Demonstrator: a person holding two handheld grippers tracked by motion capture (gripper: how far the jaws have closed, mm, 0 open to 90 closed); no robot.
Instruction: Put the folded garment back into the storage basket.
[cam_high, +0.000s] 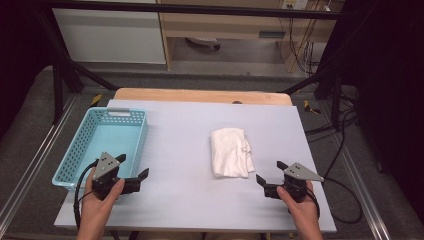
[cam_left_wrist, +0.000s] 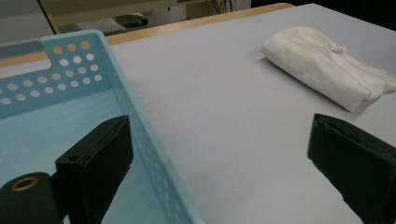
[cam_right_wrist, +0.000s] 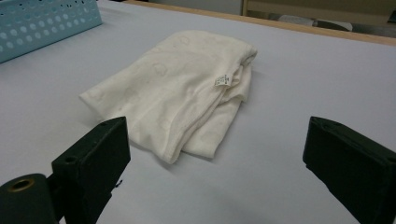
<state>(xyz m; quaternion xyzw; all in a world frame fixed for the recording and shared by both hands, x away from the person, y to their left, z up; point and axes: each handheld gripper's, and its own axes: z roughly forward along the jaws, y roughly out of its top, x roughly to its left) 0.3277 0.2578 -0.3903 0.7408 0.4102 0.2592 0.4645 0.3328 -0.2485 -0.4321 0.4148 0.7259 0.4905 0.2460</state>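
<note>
On table centre: 1 folded white cloth (cam_high: 230, 152), within reach. Far left: 1 blue basket (cam_high: 85, 145), likely its receptacle. Left gripper (cam_high: 131, 172), right gripper (cam_high: 270, 174): released, empty.

Brightness: the counter (cam_high: 190, 150) is evenly and softly lit; the surroundings at left and right fall to near black.
Light source: overhead, by the short shadows.
Shadows: a faint, soft one under the folded white cloth (cam_right_wrist: 177, 88).
Glare: none; the cloth keeps its texture.
Sharpness: all three pictures are slightly soft and grainy.
Focus: the near black jaws look blurred in both gripper views.
</note>
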